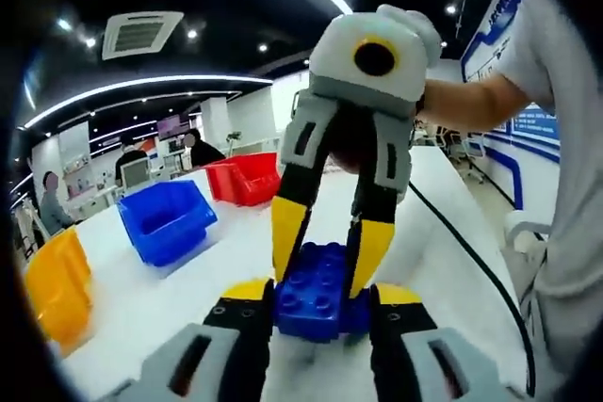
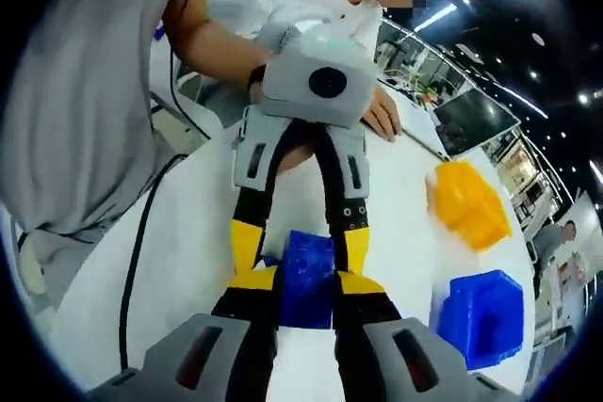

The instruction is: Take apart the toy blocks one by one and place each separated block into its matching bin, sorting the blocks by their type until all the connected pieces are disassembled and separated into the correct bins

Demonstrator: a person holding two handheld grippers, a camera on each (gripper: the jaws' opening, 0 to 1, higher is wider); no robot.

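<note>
A stack of joined blue toy blocks (image 1: pixel 316 306) is held between both grippers above the white table (image 1: pixel 188 298). My left gripper (image 1: pixel 320 291) rises from the bottom of the left gripper view, its yellow-tipped jaws shut on the lower sides of the stack. Opposite it, my right gripper (image 1: pixel 330 249) comes down from above and is shut on the upper part. In the right gripper view the blue stack (image 2: pixel 306 275) sits between my right gripper (image 2: pixel 306 281) at the bottom and the left gripper (image 2: pixel 301 244) facing it. Whether the blocks have parted is hidden by the fingers.
A blue bin (image 1: pixel 165 218), a red bin (image 1: pixel 245 176) and a yellow bin (image 1: pixel 57 289) stand on the table's left side. In the right gripper view, the yellow bin (image 2: pixel 469 200) and blue bin (image 2: pixel 485 317) lie to the right. A black cable (image 1: pixel 471 261) trails across the table. People sit at desks behind.
</note>
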